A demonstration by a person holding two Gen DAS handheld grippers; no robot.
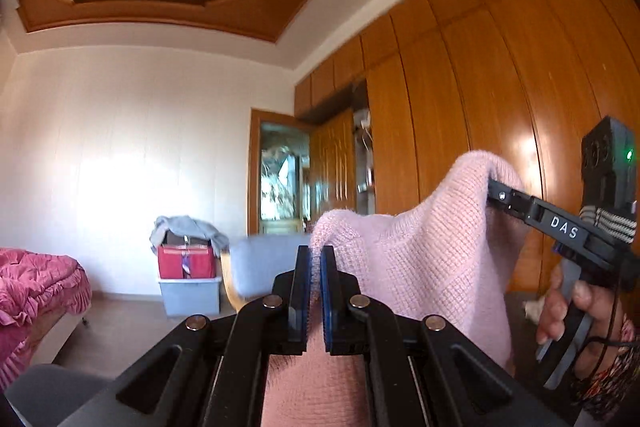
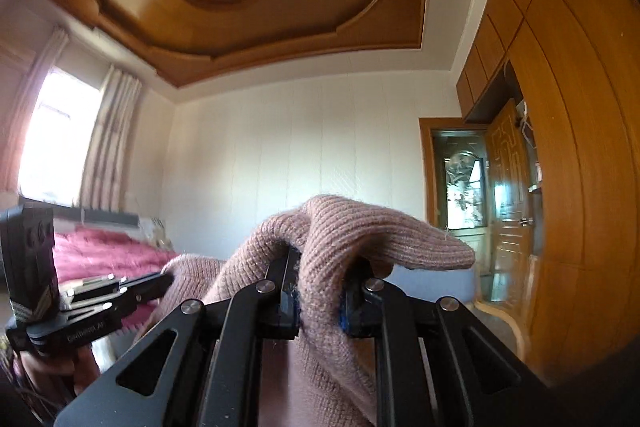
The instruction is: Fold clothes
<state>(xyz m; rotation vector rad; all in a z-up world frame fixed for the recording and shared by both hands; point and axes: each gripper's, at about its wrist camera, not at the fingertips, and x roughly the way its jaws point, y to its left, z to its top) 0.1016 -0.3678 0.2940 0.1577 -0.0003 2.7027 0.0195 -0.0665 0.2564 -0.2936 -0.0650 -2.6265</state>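
You have the pink knit sweater (image 1: 416, 247) lifted in the air, strung between your two grippers and well above the floor, with the wooden wardrobe (image 1: 500, 87) as its backdrop. Your left gripper (image 1: 315, 291) has its jaws drawn nearly together, pinching a thin edge of the knit between the blue pads, and the fabric spills down behind and below them. Your right gripper (image 2: 320, 291) stands a little wider, its jaws clamped on a thick bunched fold of the same sweater (image 2: 332, 247), which humps up over the fingertips and pokes out toward the wardrobe side. In the left wrist view you can see that right gripper (image 1: 500, 193) in front of the wardrobe, its tips buried in the wool, with your hand (image 1: 576, 311) wrapped around its handle. To the far side of the wardrobe from you stands the open door (image 1: 332, 167), and beyond it, against the white wall, a red box in a grey bin (image 1: 188, 283) with grey cloth draped on top. Farther still from the wardrobe lies the bed with its pink ruffled cover (image 1: 36, 291), beneath the curtained window (image 2: 60, 139).
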